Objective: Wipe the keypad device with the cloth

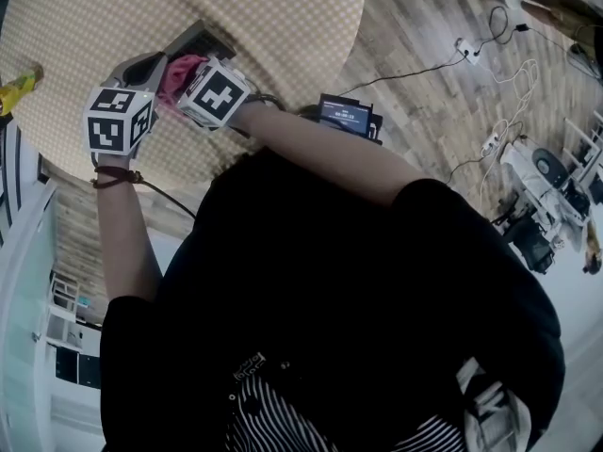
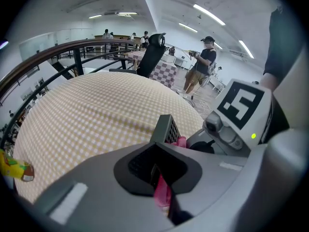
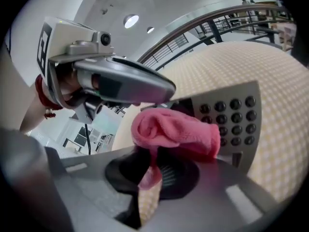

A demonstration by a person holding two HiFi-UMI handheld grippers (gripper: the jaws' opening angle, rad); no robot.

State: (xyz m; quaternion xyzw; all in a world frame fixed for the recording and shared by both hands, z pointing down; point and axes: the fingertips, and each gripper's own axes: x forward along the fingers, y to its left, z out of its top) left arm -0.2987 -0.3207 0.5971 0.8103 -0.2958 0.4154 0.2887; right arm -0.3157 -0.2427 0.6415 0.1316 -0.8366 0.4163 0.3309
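In the head view, the grey keypad device (image 1: 195, 39) is held over the round, yellow-checked table (image 1: 283, 26). My left gripper (image 1: 149, 66) is shut on its near edge. My right gripper (image 1: 185, 75) is shut on the pink cloth (image 1: 177, 72), which lies against the device. The left gripper view has the device's edge (image 2: 165, 128) rising from the shut jaws of my left gripper (image 2: 157, 170), with a bit of cloth (image 2: 181, 141) beside it. In the right gripper view, my right gripper (image 3: 149, 166) pinches the bunched cloth (image 3: 176, 129) against the keypad (image 3: 236, 115) and its dark buttons.
A yellow packet (image 1: 19, 83) (image 2: 15, 166) lies at the table's left edge. A small device with a lit screen (image 1: 345, 113) sits by the table's right side. Cables and power strips (image 1: 490, 144) run across the wood floor. A person (image 2: 202, 64) stands beyond the table.
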